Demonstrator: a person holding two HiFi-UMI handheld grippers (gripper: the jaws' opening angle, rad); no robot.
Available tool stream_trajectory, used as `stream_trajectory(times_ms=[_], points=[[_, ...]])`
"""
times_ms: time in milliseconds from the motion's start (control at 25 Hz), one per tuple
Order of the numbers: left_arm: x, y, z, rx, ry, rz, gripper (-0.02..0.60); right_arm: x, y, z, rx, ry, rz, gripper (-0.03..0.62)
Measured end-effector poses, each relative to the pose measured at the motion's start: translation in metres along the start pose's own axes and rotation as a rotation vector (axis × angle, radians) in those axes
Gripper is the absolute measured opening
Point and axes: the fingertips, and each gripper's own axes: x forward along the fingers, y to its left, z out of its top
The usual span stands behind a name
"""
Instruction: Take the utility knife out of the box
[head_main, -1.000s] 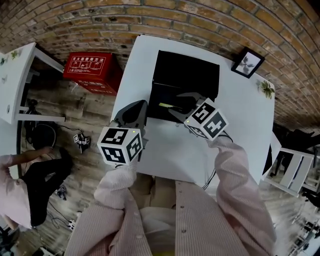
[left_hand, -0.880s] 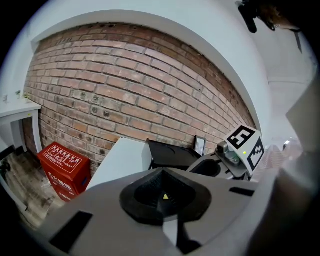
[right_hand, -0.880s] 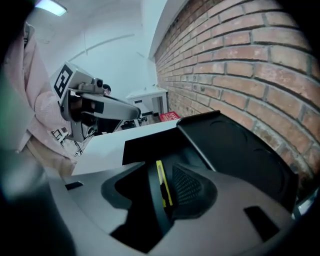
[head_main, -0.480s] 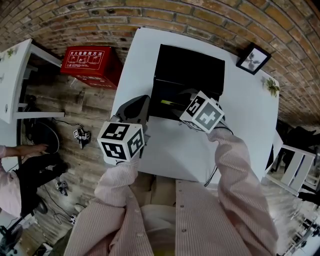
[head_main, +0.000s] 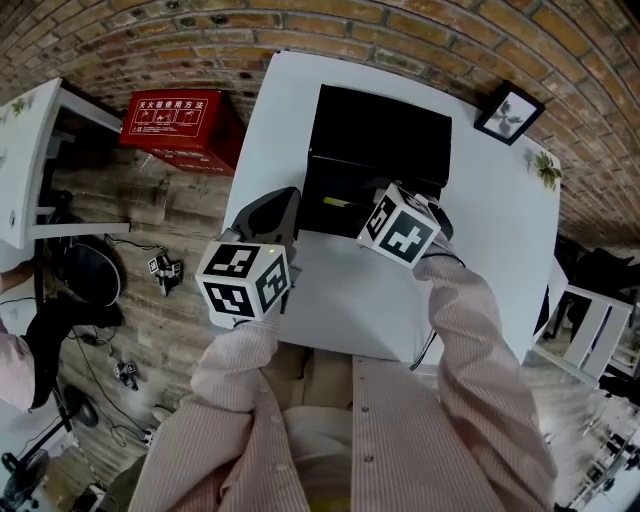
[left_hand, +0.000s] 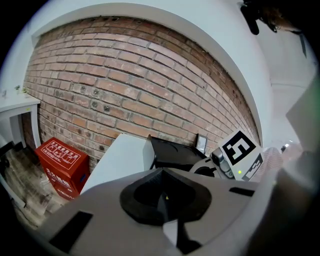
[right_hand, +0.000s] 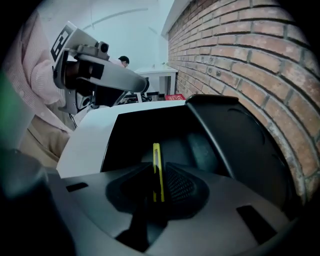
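The slim yellow utility knife (right_hand: 157, 167) is lying inside the open black box (head_main: 380, 128), towards its near left part. The right tool (right_hand: 158, 187) is pinching it. The right gripper view is showing the knife edge-on as a thin yellow strip between two dark, ribbed pads (right_hand: 181, 186), which are sitting narrow against its sides. The head view is showing only a short yellow streak in the dark tray, with the tool's marker cube covering the grip. The box is looking smooth and matte, its lid standing up on the far side towards the red brick wall (head_main: 400, 30).

The box is resting on a white rectangular surface (head_main: 480, 240). A small black-framed picture (head_main: 510, 115) is sitting at the surface's far right corner.

The left tool (left_hand: 163, 199) is hovering over the surface's near left edge, well apart from the knife, its grey jaws pressed together with nothing between them. The person's arms, in pale pink striped sleeves (head_main: 470, 340), are both reaching forward, the right one stretching farther. A red box with white print (head_main: 180, 125) is standing on the wooden floor to the left.
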Motion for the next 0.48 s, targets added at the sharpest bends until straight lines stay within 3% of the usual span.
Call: stream_trajectory(times_ms=[280, 480], points=[[-0.0029, 0.0025, 0.0013, -0.007, -0.006, 0.005, -0.008, 0.0008, 0.0025, -0.0009, -0.038, 0.025, -0.001, 0.055], [-0.0056, -0.0012, 0.0004, -0.004, -0.007, 0.000, -0.008, -0.0012, 0.0028, 0.0003, 0.003, -0.010, 0.002, 0.054]])
